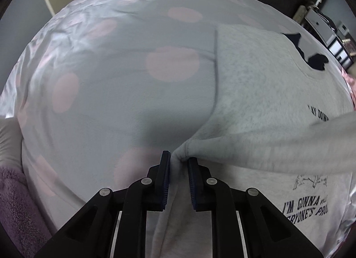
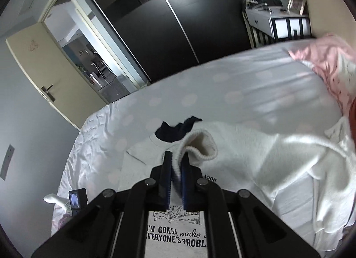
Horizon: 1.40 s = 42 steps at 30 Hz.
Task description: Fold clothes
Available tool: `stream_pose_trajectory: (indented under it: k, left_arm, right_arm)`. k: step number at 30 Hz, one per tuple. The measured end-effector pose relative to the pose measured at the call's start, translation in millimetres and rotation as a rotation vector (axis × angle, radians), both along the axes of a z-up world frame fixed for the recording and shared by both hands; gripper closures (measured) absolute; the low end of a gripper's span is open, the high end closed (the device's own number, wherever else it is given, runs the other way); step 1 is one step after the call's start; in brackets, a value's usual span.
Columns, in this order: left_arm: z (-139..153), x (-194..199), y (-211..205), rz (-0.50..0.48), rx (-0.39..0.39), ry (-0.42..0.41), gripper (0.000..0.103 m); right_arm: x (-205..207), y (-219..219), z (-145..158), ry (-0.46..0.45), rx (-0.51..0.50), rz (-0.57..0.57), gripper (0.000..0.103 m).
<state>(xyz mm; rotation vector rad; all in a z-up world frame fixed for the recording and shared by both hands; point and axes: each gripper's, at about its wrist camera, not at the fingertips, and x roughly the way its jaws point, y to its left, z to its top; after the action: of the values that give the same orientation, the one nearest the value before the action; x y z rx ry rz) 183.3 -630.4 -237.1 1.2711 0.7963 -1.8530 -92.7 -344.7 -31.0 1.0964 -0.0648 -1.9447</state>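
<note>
A light grey sweatshirt (image 1: 262,93) with black printed lettering lies spread on the bed; in the right wrist view the sweatshirt (image 2: 244,146) looks white. My left gripper (image 1: 179,160) is shut on a pinched fold at the sweatshirt's left side, and the cloth hangs down between the pads. One sleeve (image 1: 289,144) crosses the chest toward the right. My right gripper (image 2: 176,160) is shut on the ribbed sleeve cuff (image 2: 200,146), held above the chest print. A dark lining shows at the neckline (image 2: 178,130).
The bed cover (image 1: 124,75) is pale grey with pink dots. A purple fluffy blanket (image 1: 15,209) lies at the lower left. A pink pillow (image 2: 327,66) sits at the bed's far right. Beyond the bed stand a dark sliding wardrobe (image 2: 169,28), an open door (image 2: 44,66) and a white dresser (image 2: 278,22).
</note>
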Motion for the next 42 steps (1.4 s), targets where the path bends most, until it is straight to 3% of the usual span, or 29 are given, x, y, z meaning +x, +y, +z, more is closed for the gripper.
stream_pose_trajectory:
  k: [4,8,11,14,18,21,23,29,32,39,42]
  left_arm:
    - [-8,1,-5,-0.048,0.042,-0.019,0.085]
    - [-9,4,-1,-0.101,0.07,-0.059,0.083]
    - [-3,14,-2,-0.139,0.11,-0.059,0.074]
    - [16,21,-1,-0.196,0.11,-0.047,0.072]
    - [47,4,-1,-0.23,0.037,-0.063,0.069]
    - [62,-29,-14,-0.274,-0.041,-0.094,0.057]
    - [64,-49,-33,-0.288,-0.054,-0.106,0.055]
    - [56,-112,-62,-0.221,0.038,-0.096,0.055]
    - [44,-146,-75,-0.154,0.086,-0.139,0.055]
    - [23,-193,-98,0.007,0.193,-0.204,0.055]
    - [16,-208,-99,0.019,0.17,-0.287,0.055]
  right_arm:
    - [4,16,-22,-0.026,0.047,0.003,0.096]
    - [6,48,-76,-0.107,0.065,-0.016,0.096]
    - [8,73,-117,-0.168,0.078,-0.031,0.096]
    - [10,97,-157,-0.229,0.092,-0.046,0.096]
    - [15,109,-190,-0.256,0.074,-0.044,0.096]
    - [16,108,-201,-0.242,0.067,-0.033,0.096]
    - [17,107,-207,-0.229,0.069,-0.024,0.096]
    - [13,103,-210,-0.159,0.086,0.005,0.096]
    - [12,100,-211,-0.138,0.094,0.023,0.096]
    - [4,104,-221,-0.198,0.067,0.045,0.096]
    - [0,107,-227,-0.246,0.05,0.039,0.096]
